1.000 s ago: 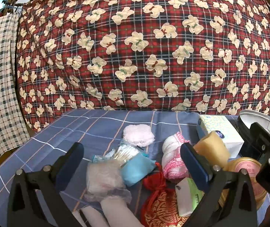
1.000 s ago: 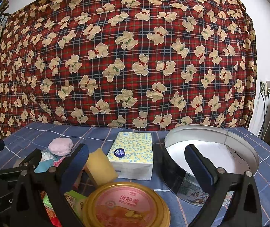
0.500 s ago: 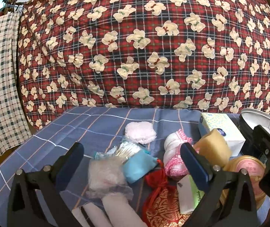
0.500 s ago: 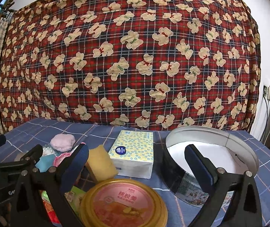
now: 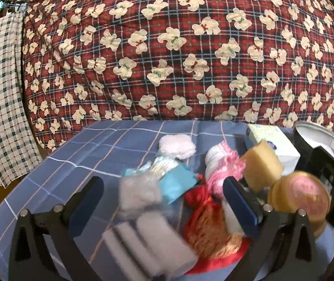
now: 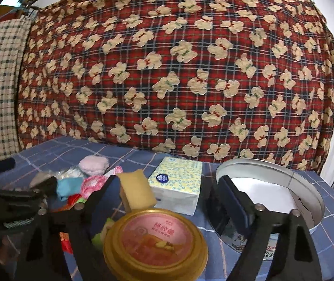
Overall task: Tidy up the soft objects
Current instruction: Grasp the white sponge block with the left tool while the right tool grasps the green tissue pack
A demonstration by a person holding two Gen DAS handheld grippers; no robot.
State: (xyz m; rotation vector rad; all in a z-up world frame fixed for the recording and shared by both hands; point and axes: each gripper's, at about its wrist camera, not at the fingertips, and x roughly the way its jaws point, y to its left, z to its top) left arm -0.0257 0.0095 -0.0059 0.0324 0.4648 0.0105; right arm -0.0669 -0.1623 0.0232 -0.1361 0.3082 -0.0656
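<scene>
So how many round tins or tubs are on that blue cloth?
2: a gold-rimmed tub with a pink lid nearest the right gripper, and a large open metal tin to its right. Clutter might hide more.

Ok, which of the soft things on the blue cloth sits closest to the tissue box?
The yellow sponge, tilted against the tissue box on its left side. The pink puff and teal cloth lie farther left.

The tabletop is viewed low and close from both wrists, facing the blanket, with the sponge shared.
</scene>
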